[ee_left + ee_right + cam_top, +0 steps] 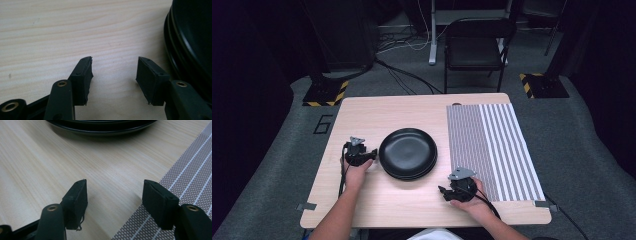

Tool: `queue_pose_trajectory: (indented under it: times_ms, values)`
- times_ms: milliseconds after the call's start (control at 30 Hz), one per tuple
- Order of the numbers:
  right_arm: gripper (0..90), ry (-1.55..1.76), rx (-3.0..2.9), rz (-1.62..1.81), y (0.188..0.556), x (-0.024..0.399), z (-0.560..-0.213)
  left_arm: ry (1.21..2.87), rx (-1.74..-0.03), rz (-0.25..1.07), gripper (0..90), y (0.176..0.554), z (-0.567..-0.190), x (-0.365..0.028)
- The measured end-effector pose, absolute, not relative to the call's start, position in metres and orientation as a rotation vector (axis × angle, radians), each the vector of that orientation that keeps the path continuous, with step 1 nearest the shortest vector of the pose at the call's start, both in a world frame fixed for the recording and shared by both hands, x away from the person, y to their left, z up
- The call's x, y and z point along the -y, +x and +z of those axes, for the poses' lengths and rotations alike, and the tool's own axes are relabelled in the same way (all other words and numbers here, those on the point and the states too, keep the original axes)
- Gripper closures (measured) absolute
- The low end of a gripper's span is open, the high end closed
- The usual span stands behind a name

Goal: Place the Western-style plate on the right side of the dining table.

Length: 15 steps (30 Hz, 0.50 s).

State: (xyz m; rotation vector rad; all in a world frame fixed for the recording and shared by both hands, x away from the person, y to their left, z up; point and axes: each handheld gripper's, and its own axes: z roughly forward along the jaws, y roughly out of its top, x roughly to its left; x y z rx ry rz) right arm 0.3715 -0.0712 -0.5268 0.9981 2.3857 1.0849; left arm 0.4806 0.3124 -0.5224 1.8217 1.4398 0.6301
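A stack of black plates (408, 153) sits on the light wooden table (377, 112), left of a grey-and-white striped placemat (492, 150). My left gripper (372, 156) rests on the table just left of the plates, jaws apart with bare wood between them. In the left gripper view the left gripper (114, 72) is open and the plates' rims (185, 42) curve past its right jaw without touching. My right gripper (443, 191) lies near the front edge, beside the mat's near left corner. The right gripper (115, 195) is open over wood, with the placemat (190, 177) under its right jaw and the plates (105, 126) ahead.
A black folding chair (474, 50) stands beyond the far edge of the table, with cables (407, 75) on the floor. Yellow-black striped stand bases (326, 92) sit at both far corners. Tape tabs (306, 206) mark the near table corners.
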Motion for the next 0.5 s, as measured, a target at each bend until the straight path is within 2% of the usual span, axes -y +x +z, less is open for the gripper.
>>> queue_pose_trajectory:
  times_ms: [133, 300, 500]
  values:
    - [37.7, 0.986, -2.399, 1.086, 0.369, 0.068, -0.524, 1.823, -1.412, 0.664, 47.4, 0.476, -0.515, -0.312]
    - [47.9, 1.009, -2.418, 1.114, 0.371, 0.069, -0.512, 1.760, -1.420, 0.663, 50.1, 0.471, -0.507, -0.313]
    - [51.3, 1.000, -2.442, 1.101, 0.376, 0.074, -0.500, 1.736, -1.422, 0.613, 53.2, 0.466, -0.501, -0.315]
